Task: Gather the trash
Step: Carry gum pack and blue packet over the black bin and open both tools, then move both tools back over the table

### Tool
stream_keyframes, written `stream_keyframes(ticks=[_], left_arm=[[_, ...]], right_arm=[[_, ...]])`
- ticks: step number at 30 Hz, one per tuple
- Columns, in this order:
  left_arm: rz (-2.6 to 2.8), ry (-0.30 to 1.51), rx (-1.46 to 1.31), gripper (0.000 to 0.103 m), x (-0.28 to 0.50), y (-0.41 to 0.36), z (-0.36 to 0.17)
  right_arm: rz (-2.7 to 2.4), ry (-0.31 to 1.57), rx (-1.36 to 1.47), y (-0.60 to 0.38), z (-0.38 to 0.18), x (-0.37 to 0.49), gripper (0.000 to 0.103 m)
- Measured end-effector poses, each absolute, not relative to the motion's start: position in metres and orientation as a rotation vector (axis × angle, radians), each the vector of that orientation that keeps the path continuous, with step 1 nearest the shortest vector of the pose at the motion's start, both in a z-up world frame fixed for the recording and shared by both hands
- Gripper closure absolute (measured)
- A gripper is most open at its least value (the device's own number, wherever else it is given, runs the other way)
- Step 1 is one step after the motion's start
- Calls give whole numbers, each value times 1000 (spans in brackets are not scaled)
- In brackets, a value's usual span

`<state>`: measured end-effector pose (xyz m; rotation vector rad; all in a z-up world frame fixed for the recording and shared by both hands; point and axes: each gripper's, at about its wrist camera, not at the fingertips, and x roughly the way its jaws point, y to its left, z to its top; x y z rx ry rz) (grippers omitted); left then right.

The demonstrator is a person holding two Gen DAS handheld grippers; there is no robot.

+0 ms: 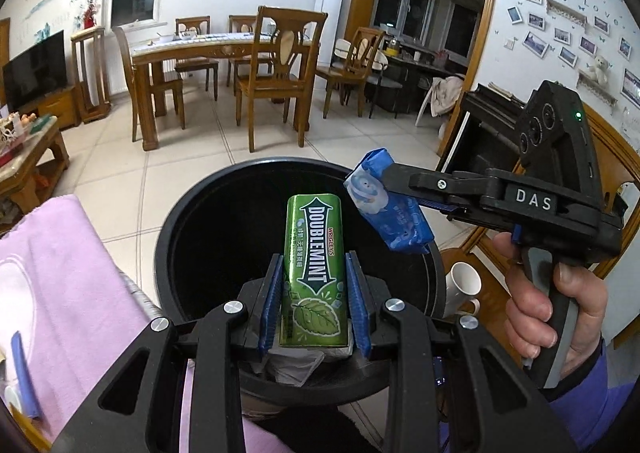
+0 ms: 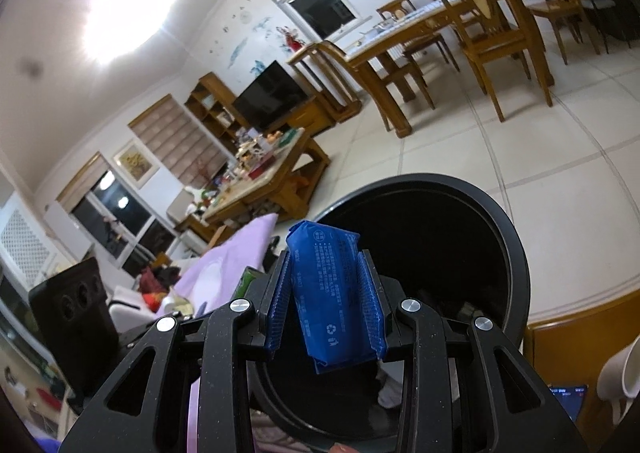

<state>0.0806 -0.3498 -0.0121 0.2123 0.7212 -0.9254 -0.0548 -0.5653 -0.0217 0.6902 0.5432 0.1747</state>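
Note:
My left gripper (image 1: 314, 277) is shut on a green Doublemint gum box (image 1: 314, 269) and holds it upright over the open black trash bin (image 1: 180, 213). My right gripper (image 2: 326, 285) is shut on a blue tissue pack (image 2: 334, 293) and holds it over the same bin (image 2: 516, 253). In the left wrist view the right gripper (image 1: 390, 185) comes in from the right with the blue pack (image 1: 386, 209) above the bin's right rim. Crumpled white trash (image 1: 296, 363) lies inside the bin.
A lilac cloth (image 1: 68, 285) covers the surface to the left of the bin. A white mug (image 1: 464, 287) stands on a wooden surface right of the bin. A dining table with chairs (image 1: 224, 49), a low coffee table (image 1: 28, 157) and a TV (image 1: 36, 69) stand across the tiled floor.

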Motion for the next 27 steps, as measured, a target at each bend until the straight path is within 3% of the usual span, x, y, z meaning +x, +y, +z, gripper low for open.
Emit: stream_keyframes(ticks=[5, 7, 9, 11, 12, 20, 27], left_arm=[[-921, 738, 228, 71, 80, -358, -17], [-910, 735, 234, 70, 80, -361, -16], [-899, 731, 237, 62, 79, -359, -13], [-881, 714, 227, 34, 79, -356, -8], [-871, 698, 218, 30, 78, -351, -5], [-842, 673, 165, 28, 79, -313, 10], [-724, 664, 58, 28, 95, -228, 17]], right_arm=[[165, 562, 702, -563, -29, -48, 69], [162, 568, 707, -563, -29, -43, 65], [161, 568, 724, -565, -32, -42, 38], [149, 563, 731, -562, -29, -43, 31], [149, 563, 732, -561, -28, -42, 31], [166, 573, 678, -535, -16, -32, 31], [229, 611, 600, -467, 4, 0, 31]])
